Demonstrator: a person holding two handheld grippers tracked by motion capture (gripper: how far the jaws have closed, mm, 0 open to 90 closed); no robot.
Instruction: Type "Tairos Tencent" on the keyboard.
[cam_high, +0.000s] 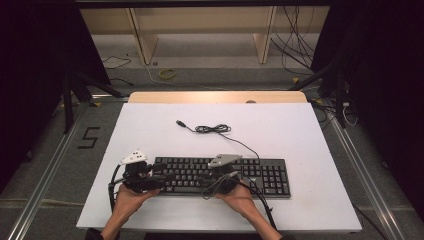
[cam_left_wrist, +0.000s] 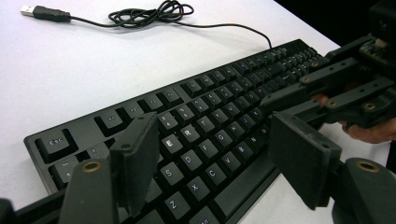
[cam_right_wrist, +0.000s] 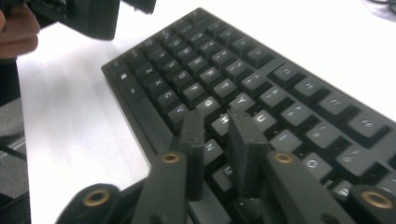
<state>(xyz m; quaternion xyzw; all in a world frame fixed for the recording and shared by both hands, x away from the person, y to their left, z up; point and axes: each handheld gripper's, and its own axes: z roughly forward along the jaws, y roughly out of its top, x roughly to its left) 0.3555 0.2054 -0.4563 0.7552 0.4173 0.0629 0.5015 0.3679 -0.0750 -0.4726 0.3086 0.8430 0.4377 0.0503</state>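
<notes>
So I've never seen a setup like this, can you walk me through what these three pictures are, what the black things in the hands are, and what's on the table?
A person sits at a white table and holds a hand-operated grasping tool in each hand; there is no robot arm. The wide picture comes from a camera above, looking down on the table. There the left tool and the right tool both hover over a black keyboard. The other two pictures come from small cameras riding on each tool, looking along its two black jaws. In the left tool's picture its jaws stand wide apart over the keys near the keyboard's left end. In the right tool's picture the jaws are nearly together, their tips close to the H key. Neither tool holds anything. The keyboard's cable lies loosely coiled behind it, its USB plug unplugged on the table.
</notes>
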